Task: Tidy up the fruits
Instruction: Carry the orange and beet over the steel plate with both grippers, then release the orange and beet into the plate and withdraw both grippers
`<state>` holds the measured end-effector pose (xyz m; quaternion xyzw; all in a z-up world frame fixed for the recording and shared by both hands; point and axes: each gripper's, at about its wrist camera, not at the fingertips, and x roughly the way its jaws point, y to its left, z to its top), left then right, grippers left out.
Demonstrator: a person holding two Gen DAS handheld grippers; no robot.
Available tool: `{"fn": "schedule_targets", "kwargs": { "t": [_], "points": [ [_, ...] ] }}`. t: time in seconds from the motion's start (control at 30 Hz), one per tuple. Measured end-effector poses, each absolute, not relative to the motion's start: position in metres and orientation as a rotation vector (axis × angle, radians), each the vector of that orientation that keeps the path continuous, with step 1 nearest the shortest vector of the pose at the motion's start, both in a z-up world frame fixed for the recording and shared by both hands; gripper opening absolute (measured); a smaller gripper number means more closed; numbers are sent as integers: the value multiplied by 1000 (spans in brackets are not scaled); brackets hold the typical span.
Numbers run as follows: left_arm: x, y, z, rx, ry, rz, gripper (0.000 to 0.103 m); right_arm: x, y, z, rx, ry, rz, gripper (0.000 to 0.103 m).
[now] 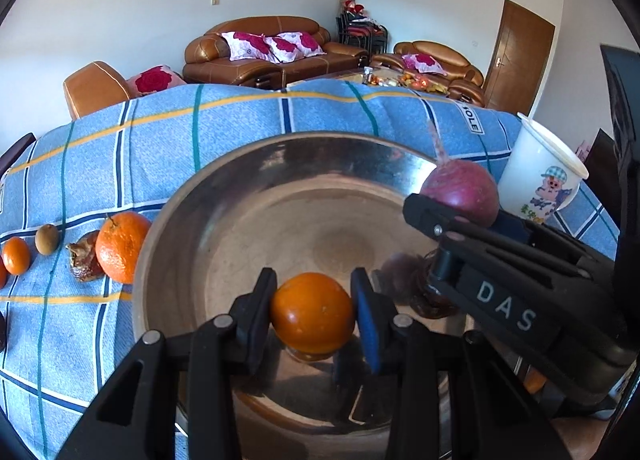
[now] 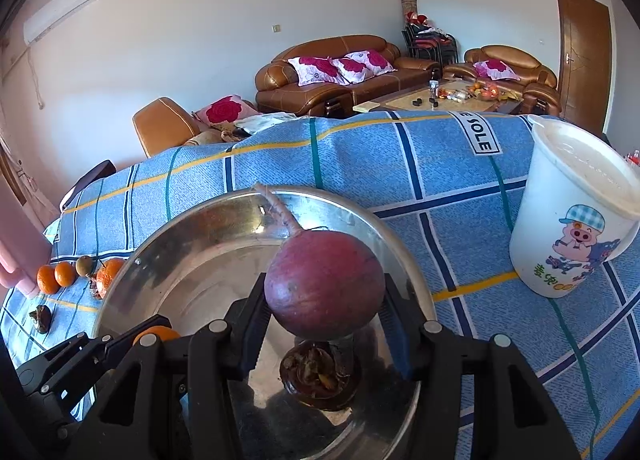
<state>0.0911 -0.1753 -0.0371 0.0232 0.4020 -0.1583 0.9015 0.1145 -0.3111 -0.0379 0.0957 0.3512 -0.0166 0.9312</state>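
Steel bowl (image 1: 192,195) under both laden hand-held grippers

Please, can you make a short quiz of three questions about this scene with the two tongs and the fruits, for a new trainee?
1. True or false: the left tongs hold an orange fruit above the metal bowl.
2. What do the right tongs grip?
A. the white cup
B. a purple-red round fruit
C. a kiwi
3. Fill in: the white cup stands on the ____ checked cloth.

Key
1. True.
2. B, the purple-red round fruit; a dark dried fruit lies in the bowl under it.
3. Blue.
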Motion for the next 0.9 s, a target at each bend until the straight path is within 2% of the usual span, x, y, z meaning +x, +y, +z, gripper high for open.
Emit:
{"fn": "schedule_targets", "kwargs": {
  "t": [0.07,0.13,0.2,0.33,0.4,0.43,0.63,0.9],
  "points": [
    [92,-176,-36,50,827,-315,40,114,-310,-37,198,713,-32,55],
    [95,-177,-37,52,825,-310,46,113,-309,-35,202,699,-31,58],
    [94,-178,-36,58,818,-301,61,111,-308,-33,203,682,-35,61],
    [84,-174,-27,53,747,-288,79,101,-310,-26,222,608,-52,61],
    [77,-172,-20,49,690,-271,97,92,-313,-20,241,554,-76,62],
    [74,-169,-16,47,658,-259,102,87,-315,-17,246,528,-85,65],
    [63,-146,4,2,571,-239,103,56,-317,-1,265,362,-146,76],
    [52,-103,2,66,552,-180,103,23,-307,5,246,291,-208,77]
  ]
}}
